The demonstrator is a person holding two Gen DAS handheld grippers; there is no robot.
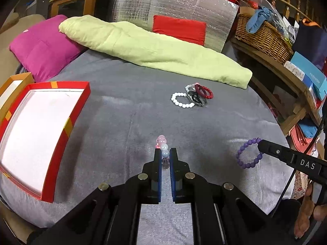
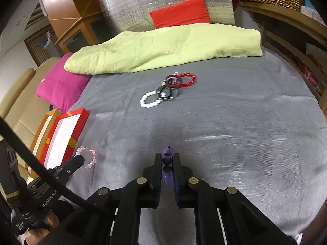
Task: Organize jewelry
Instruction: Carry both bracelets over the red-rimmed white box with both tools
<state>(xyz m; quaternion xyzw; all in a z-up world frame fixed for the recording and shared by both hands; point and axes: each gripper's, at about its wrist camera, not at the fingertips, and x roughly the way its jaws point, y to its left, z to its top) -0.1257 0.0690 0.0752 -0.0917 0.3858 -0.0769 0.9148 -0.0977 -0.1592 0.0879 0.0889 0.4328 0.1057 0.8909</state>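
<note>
My left gripper [image 1: 165,153] is shut on a pale pink and white bead bracelet [image 1: 162,145], seen edge-on between the blue pads; from the right wrist view the same bracelet [image 2: 88,156] hangs at that gripper's tip [image 2: 80,159]. My right gripper [image 2: 168,158] is shut on a purple bead bracelet [image 2: 167,152], which shows as a full ring [image 1: 248,153] in the left wrist view. A red-rimmed box [image 1: 67,126] with a white floor lies at the left. A pile of bracelets [image 1: 193,96] in white, black, clear and red rests mid-bed [image 2: 167,87].
Everything sits on a grey bedspread [image 1: 126,106]. A folded green blanket [image 1: 155,49] and a magenta pillow [image 1: 43,47] lie at the back. An orange-rimmed box [image 1: 12,81] stands behind the red one. A wicker basket [image 1: 263,34] sits on a wooden shelf at right.
</note>
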